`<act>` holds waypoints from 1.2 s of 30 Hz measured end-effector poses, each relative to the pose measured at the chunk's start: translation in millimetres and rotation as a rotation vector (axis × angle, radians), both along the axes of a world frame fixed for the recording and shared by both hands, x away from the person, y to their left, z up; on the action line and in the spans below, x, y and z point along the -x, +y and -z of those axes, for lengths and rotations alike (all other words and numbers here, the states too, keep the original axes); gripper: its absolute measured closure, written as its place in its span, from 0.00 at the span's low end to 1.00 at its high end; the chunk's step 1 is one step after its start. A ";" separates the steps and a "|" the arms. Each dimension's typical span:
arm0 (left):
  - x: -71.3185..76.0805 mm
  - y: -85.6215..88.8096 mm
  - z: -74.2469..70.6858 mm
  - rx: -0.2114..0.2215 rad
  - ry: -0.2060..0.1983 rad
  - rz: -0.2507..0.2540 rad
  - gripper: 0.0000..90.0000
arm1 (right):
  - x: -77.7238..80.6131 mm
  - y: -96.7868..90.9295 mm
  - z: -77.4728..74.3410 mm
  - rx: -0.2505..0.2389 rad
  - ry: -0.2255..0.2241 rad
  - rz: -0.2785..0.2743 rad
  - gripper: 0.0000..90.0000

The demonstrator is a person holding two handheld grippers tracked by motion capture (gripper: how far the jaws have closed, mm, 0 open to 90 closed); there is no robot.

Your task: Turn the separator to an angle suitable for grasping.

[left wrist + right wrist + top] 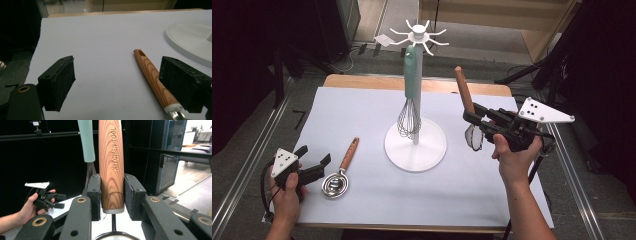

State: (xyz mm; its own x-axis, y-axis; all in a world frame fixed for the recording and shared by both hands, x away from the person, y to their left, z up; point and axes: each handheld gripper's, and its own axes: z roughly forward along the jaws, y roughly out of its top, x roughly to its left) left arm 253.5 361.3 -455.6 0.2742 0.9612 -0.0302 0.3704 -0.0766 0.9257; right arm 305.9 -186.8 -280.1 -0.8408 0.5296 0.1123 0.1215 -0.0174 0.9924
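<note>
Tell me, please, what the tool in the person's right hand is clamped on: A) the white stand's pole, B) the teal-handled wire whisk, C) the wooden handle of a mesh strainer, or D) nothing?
C: the right tool is shut on the wooden handle of the mesh strainer, held upright, while the teal-handled wire whisk hangs on the white hook stand.

Wooden-handled strainer (468, 107) — handle engraved "KITCHEN TOOL", upright, mesh ring lowest — held above the table, right of the white rack (415, 145).
</note>
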 end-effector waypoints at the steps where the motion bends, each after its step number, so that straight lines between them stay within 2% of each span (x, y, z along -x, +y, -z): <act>1: 0.0 -0.1 0.1 0.000 0.000 0.000 0.16 | -0.5 0.7 -1.3 -0.004 -0.001 -0.004 0.79; 17: 0.1 -0.2 0.1 0.000 0.000 0.003 0.16 | -11.8 9.9 -20.5 -0.051 -0.031 0.010 0.79; 36: 0.1 -0.1 0.1 0.001 -0.002 0.004 0.16 | -26.1 23.2 -28.2 -0.080 -0.042 0.032 0.79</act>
State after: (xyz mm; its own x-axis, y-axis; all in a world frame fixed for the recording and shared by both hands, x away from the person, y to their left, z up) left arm 253.4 361.2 -455.7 0.2777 0.9602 -0.0301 0.3680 -0.0774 0.9266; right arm 332.0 -163.7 -251.9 -0.8285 0.5469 0.1204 0.0784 -0.0996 0.9919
